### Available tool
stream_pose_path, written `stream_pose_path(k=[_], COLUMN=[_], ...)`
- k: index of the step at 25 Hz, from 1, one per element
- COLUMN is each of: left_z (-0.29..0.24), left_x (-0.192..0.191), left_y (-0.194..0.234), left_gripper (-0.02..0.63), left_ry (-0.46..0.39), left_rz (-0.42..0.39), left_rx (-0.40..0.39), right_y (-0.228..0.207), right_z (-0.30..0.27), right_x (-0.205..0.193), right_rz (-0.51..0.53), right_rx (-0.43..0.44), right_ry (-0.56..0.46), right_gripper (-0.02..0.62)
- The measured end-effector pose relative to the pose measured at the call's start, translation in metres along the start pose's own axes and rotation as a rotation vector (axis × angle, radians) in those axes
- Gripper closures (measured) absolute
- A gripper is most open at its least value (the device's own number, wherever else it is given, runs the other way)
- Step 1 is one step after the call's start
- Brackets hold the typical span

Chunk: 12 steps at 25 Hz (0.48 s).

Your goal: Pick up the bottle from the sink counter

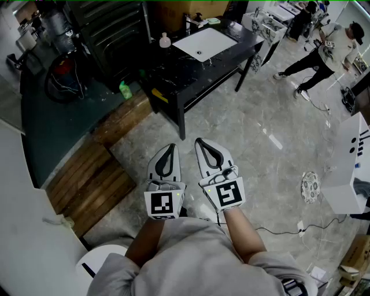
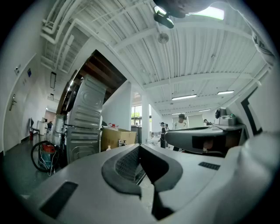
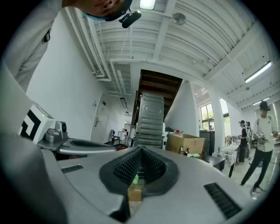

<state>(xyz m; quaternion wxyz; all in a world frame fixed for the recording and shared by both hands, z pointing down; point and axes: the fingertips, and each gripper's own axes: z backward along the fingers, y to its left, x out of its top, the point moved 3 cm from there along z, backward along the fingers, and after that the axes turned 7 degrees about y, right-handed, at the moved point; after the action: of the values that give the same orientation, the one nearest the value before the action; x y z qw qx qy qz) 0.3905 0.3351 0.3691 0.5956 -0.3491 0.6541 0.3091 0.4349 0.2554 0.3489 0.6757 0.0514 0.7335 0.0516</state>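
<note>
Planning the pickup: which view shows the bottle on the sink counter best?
Head view: the bottle stands clear on the dark counter, beside the sink. The left gripper view shows only a tiny far speck; the right gripper view shows nothing certain.

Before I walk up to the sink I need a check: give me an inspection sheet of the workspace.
Surface: black sink counter, white basin set in it.
Job's things: bottle upright on the counter, left of the basin, untouched.
Clutter: green bottle beside the counter; cardboard box behind it.
Grippers: left claw and right claw shut, empty, side by side.
Cables: one cable on the floor, right side.
Surroundings: person standing beyond the counter; wooden planks at left.
</note>
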Motion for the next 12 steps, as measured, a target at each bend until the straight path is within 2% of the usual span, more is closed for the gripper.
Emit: stream_pose_path(k=[12], left_z=[-0.056], left_x=[-0.004], left_y=[0.097], left_gripper=[0.592], left_ry=[0.037], left_rz=[-0.053], left_rx=[-0.051], right_y=[0.016], right_z=[-0.112], right_x=[0.000], right_rz=[-0.053], right_rx=[-0.038], right_ry=[0.008], right_gripper=[0.586])
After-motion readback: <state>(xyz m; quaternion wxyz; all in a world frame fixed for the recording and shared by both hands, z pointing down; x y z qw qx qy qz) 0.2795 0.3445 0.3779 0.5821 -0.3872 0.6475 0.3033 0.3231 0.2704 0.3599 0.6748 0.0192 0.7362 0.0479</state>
